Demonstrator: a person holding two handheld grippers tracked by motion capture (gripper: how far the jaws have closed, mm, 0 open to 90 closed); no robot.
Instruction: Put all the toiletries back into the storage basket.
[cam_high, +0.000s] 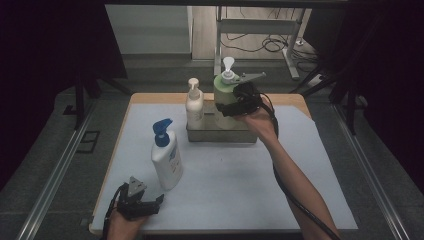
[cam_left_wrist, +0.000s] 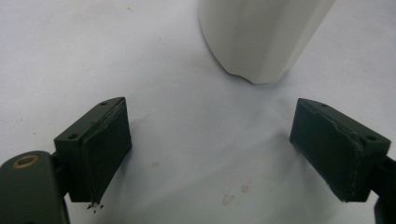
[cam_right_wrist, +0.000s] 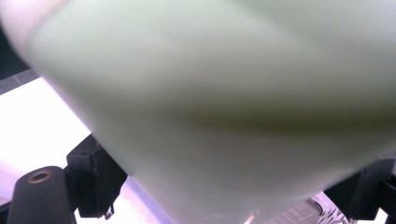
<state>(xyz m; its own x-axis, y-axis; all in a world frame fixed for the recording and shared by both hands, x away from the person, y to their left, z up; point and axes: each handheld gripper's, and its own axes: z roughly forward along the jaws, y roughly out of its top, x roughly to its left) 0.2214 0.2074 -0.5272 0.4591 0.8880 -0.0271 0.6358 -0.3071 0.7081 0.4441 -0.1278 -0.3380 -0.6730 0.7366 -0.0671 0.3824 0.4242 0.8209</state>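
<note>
Smooth matt plastic green bottle (cam_high: 224, 100)

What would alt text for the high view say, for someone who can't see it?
A person's right claw grips a green pump bottle standing in a metal tray beside a white bottle. The left claw rests open near a blue-capped bottle on the table.

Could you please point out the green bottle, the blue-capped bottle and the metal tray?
green bottle (cam_high: 223, 97), high view, upper body.
blue-capped bottle (cam_high: 168, 162), high view, white body.
metal tray (cam_high: 220, 135), high view, front wall.
</note>
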